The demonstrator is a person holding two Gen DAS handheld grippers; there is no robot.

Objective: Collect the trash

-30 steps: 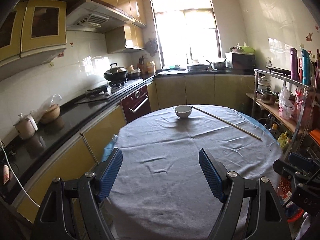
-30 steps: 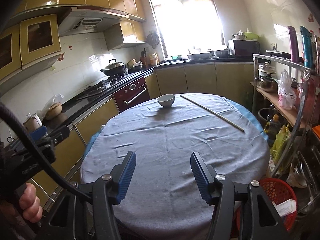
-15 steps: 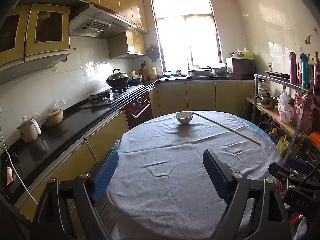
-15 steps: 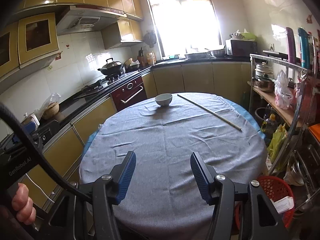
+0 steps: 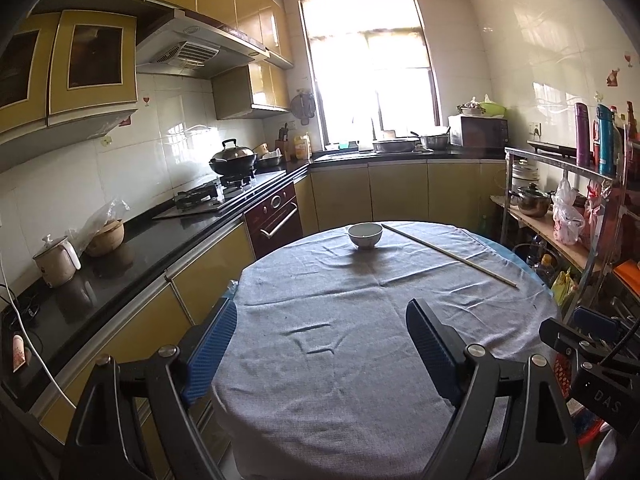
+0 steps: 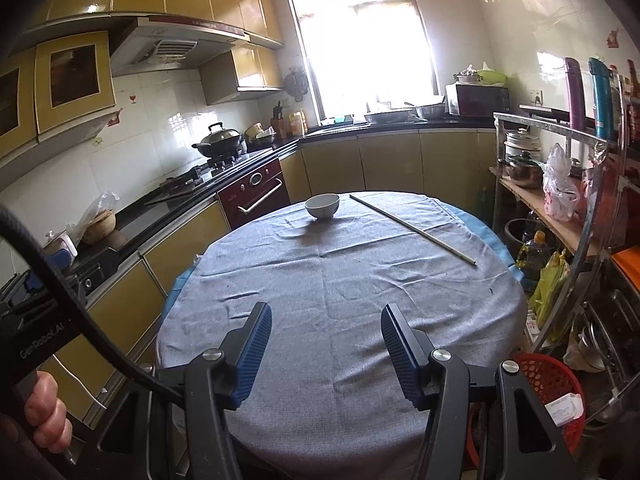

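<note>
A round table under a grey cloth (image 5: 360, 360) (image 6: 340, 280) fills both views. A white bowl (image 5: 365, 235) (image 6: 322, 205) stands at its far side, with a long thin stick (image 5: 448, 255) (image 6: 412, 229) lying to the right of it. My left gripper (image 5: 320, 312) hovers open over the table's near edge, nothing between its blue pads. My right gripper (image 6: 326, 312) is open too, narrower, and holds nothing. A red mesh basket (image 6: 548, 384) with a white scrap (image 6: 566, 406) in it sits on the floor at the right.
A black counter (image 5: 132, 248) with a stove, a wok and a small pot runs along the left. A metal rack (image 6: 560, 216) crowded with pots, bags and bottles stands close to the table's right. A hand (image 6: 44, 416) grips the left tool's handle.
The left gripper's jaws have spread wider. The right gripper's opening is unchanged. Both views have shifted only slightly.
</note>
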